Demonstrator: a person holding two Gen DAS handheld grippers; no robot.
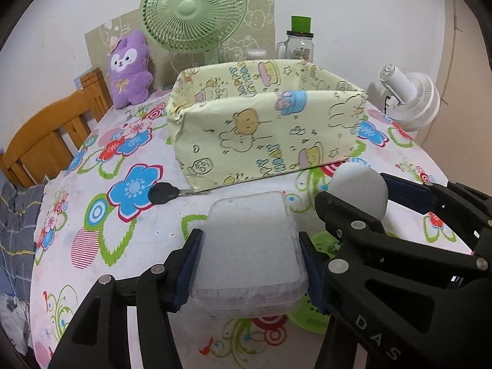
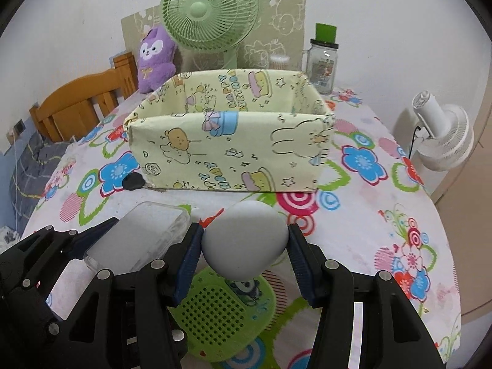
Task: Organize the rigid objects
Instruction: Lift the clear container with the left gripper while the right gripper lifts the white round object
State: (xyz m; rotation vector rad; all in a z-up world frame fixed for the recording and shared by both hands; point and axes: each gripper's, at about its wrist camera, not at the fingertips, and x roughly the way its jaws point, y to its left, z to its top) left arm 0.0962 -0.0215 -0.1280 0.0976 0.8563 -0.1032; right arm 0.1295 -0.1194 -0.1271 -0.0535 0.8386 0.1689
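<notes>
My left gripper (image 1: 249, 273) is clamped on a clear plastic case (image 1: 250, 252), held above the floral tablecloth (image 1: 101, 240) — its contents are a blur through the frosted lid. My right gripper (image 2: 246, 252) squeezes a pale grey egg-shaped thing (image 2: 246, 238), which hides part of the green perforated piece (image 2: 221, 316) beneath. Just beyond, a black key fob (image 1: 163, 193) lies at the yellow cartoon-print box (image 2: 233, 150), its blade tucked under the box corner. The box floor is out of sight. Behind it — a green fan (image 2: 210, 10), base hidden.
</notes>
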